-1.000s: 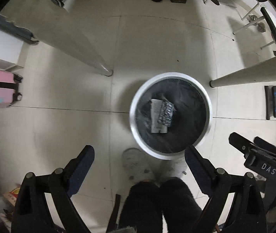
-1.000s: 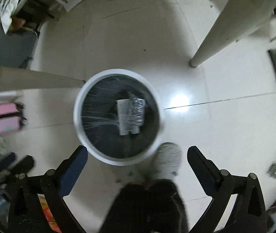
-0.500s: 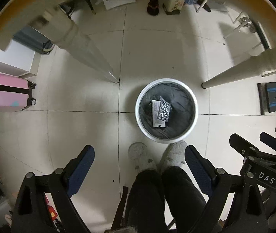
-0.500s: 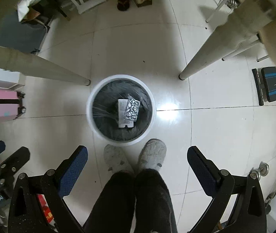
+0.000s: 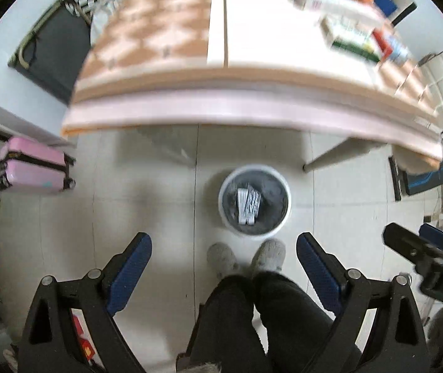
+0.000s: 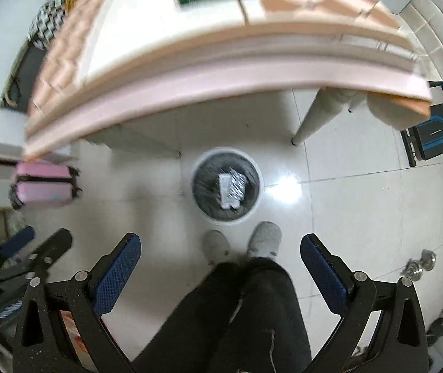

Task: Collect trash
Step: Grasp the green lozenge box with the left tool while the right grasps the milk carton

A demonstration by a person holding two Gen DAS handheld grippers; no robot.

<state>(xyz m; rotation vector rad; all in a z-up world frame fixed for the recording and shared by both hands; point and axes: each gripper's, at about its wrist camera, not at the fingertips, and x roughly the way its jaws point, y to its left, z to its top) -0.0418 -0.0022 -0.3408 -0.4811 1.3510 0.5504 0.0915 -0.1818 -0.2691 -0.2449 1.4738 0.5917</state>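
Trash [image 5: 248,206] in bin [image 5: 280,186]; tabletop items [image 5: 352,15] blurred.

No text, label, brand or number is legible in either view. Printed packaging on the blurred pink-edged table [image 6: 190,71] is smeared by motion. Markings on the black body of the right gripper [image 5: 439,267], at the left wrist view's edge, are too blurred to read.

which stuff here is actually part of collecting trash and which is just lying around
Part of the job:
- trash bin on the floor
- wrappers already inside it
- left gripper and right gripper, both open and empty

Just lying about:
- pink suitcase
- table
- dumbbell
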